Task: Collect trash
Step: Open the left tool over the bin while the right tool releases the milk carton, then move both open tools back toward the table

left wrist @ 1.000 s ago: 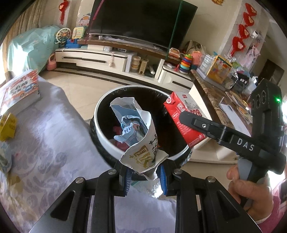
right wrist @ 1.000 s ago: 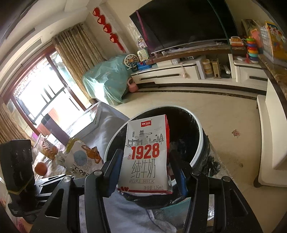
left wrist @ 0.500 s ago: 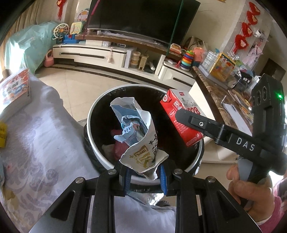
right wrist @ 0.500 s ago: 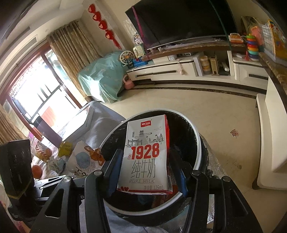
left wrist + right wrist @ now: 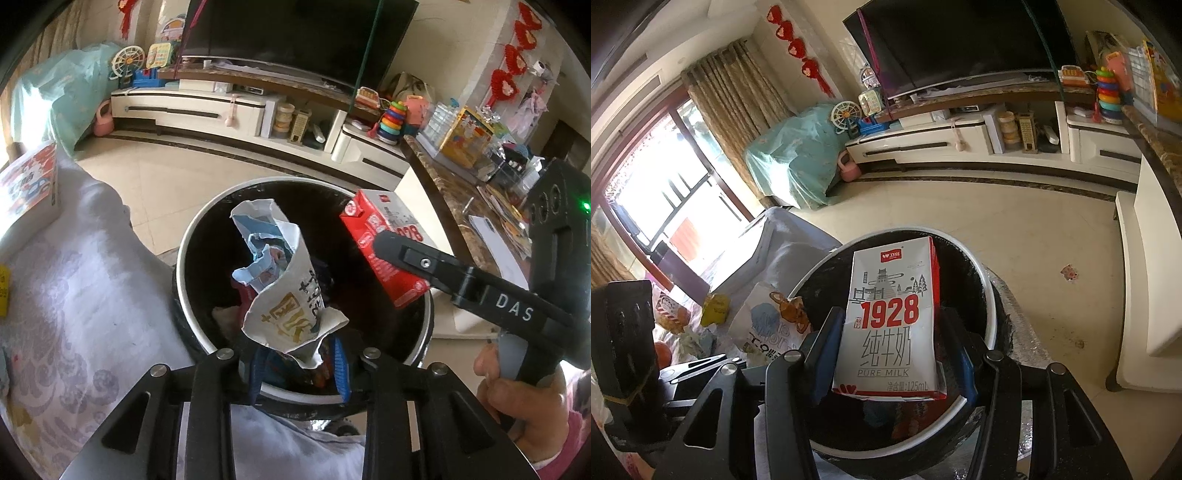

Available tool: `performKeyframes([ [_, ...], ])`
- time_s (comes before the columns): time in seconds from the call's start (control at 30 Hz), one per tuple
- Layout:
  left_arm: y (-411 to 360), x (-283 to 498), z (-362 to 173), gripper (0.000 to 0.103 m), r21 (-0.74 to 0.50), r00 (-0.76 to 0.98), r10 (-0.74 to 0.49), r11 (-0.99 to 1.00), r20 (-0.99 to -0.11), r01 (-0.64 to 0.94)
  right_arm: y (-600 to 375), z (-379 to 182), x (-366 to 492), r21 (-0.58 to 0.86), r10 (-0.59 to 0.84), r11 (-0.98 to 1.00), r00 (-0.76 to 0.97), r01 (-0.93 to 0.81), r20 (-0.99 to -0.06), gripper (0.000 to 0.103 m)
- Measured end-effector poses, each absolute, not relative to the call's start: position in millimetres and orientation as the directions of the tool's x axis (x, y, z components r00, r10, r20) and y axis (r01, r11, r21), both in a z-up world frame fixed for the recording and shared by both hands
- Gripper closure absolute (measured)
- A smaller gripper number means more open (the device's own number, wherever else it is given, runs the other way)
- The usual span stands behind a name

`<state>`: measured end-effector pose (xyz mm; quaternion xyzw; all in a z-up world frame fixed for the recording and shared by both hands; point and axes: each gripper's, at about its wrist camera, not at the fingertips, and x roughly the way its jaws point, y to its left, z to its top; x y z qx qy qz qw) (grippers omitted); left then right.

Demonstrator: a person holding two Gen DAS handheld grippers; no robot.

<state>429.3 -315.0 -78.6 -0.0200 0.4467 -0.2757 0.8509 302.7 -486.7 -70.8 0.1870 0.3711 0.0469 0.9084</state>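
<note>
My left gripper (image 5: 299,363) is shut on a crumpled white snack bag (image 5: 284,295) and holds it over the round white-rimmed trash bin (image 5: 184,236). My right gripper (image 5: 892,354) is shut on a red-and-white 1928 milk carton (image 5: 892,321), upright over the same bin (image 5: 991,314). The carton (image 5: 384,251) and the right gripper's finger also show in the left wrist view, over the bin's right side. The snack bag (image 5: 764,328) shows in the right wrist view, left of the bin. Red and other trash lies inside the bin.
A table with a pale patterned cloth (image 5: 74,295) lies left of the bin, with a box (image 5: 26,188) and small packets on it. A TV cabinet (image 5: 192,110) stands across the tiled floor. A marble counter (image 5: 461,206) with toys is at the right.
Both grippers have moved forward over the bin with their loads; the bin now sits closer and more directly beneath the bag and the carton.
</note>
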Motion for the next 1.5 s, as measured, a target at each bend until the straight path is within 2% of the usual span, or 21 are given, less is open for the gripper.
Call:
performKeyframes([
  [0.07,-312,430,-77,0.059,-0.280,0.454,-0.483,0.851,-0.748,0.444,-491,-70,302,0.386,0.223,0.920,0.726,0.064,-0.651,0.046],
  [0.2,-311,422,-73,0.052,-0.274,0.480,-0.481,0.856,-0.733,0.439,-496,-66,297,0.418,0.232,0.905,0.741,0.073,-0.630,0.043],
  [0.27,-309,414,-73,0.048,-0.272,0.490,-0.480,0.858,-0.728,0.435,-495,-64,293,0.424,0.235,0.903,0.748,0.069,-0.621,0.029],
  [0.37,-302,399,-73,0.043,-0.261,0.515,-0.470,0.866,-0.717,0.427,-490,-60,287,0.423,0.231,0.904,0.754,0.068,-0.615,0.025],
  [0.53,-280,372,-80,0.043,-0.284,0.530,-0.468,0.874,-0.707,0.393,-480,-59,277,0.437,0.246,0.898,0.753,0.060,-0.610,0.018],
  [0.97,-204,311,-85,0.041,-0.316,0.573,-0.412,0.911,-0.708,0.265,-430,-58,252,0.459,0.303,0.888,0.748,0.002,-0.590,0.016],
  [1.07,-188,297,-82,0.038,-0.322,0.591,-0.397,0.918,-0.702,0.233,-415,-59,249,0.456,0.317,0.890,0.740,-0.016,-0.593,0.016],
  [1.5,-110,252,-80,0.038,-0.343,0.634,-0.321,0.935,-0.703,0.093,-339,-68,234,0.425,0.398,0.895,0.682,-0.139,-0.614,0.013],
])
